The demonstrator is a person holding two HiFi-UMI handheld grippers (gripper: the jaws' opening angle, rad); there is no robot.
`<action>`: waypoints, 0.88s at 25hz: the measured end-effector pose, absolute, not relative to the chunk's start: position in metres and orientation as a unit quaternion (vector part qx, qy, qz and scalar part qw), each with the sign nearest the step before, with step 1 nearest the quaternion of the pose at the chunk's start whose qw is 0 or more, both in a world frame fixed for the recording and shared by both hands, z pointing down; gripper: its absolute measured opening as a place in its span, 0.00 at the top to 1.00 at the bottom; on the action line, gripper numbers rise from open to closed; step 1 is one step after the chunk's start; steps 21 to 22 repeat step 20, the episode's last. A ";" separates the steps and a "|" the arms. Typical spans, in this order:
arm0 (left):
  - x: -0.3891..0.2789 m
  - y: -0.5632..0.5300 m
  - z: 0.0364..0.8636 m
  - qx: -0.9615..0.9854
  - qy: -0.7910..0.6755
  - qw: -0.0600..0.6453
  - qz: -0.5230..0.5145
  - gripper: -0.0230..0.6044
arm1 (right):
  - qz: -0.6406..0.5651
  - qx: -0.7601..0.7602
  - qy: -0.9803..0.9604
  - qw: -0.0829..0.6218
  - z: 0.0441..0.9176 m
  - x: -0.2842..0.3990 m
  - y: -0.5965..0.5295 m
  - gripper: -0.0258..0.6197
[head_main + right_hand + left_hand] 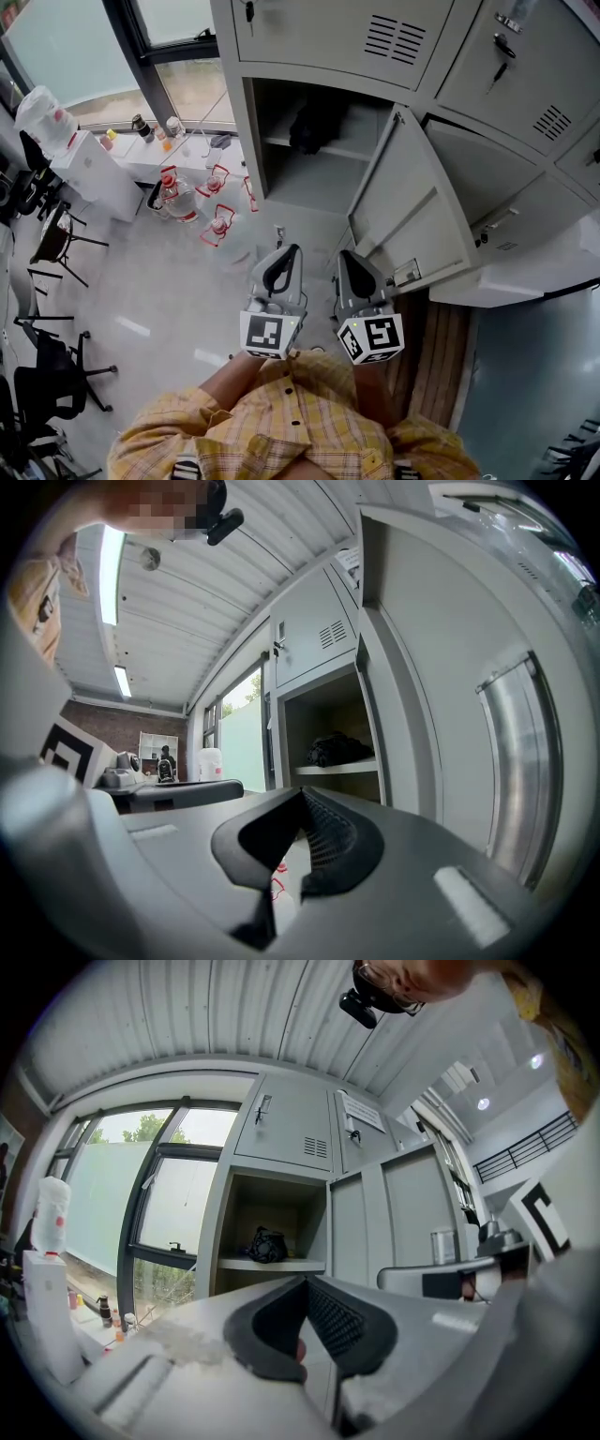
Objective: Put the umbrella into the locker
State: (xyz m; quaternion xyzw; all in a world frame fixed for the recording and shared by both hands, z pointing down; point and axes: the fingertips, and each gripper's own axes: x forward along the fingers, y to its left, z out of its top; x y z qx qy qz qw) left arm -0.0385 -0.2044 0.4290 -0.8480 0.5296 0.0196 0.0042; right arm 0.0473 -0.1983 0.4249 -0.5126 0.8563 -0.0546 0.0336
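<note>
The umbrella (pixel 314 127) is a dark folded bundle lying on the shelf inside the open locker (pixel 281 178); it also shows in the left gripper view (pixel 267 1244) and the right gripper view (pixel 337 749). The locker's grey door (pixel 412 206) swings out toward me on the right. My left gripper (pixel 284 255) (pixel 307 1279) is shut with nothing between its jaws, level and in front of the locker opening. My right gripper (pixel 350 261) (pixel 302 791) hangs beside it, close to the door, jaws together and empty. Both stand well short of the shelf.
Several water jugs with red handles (pixel 192 202) stand on the floor left of the locker. A white cabinet (pixel 94 173) and office chairs (pixel 52 370) lie further left. More shut lockers (pixel 525 66) run to the right, above a pale bench (pixel 525 277).
</note>
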 end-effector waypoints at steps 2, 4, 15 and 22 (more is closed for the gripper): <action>-0.038 -0.202 0.429 -0.845 0.533 -0.013 0.024 0.99 | -0.055 -0.512 0.857 0.034 0.426 0.047 -0.198 0.96; -0.037 -0.200 0.430 -0.845 0.534 -0.017 0.023 0.99 | -0.055 -0.511 0.857 0.034 0.426 0.047 -0.199 0.96; -0.036 -0.207 0.438 -0.853 0.523 0.005 0.004 0.99 | -0.060 -0.512 0.856 0.037 0.432 0.049 -0.207 0.96; -0.035 -0.209 0.438 -0.846 0.531 -0.039 0.020 0.99 | -0.061 -0.513 0.855 0.037 0.433 0.049 -0.212 0.96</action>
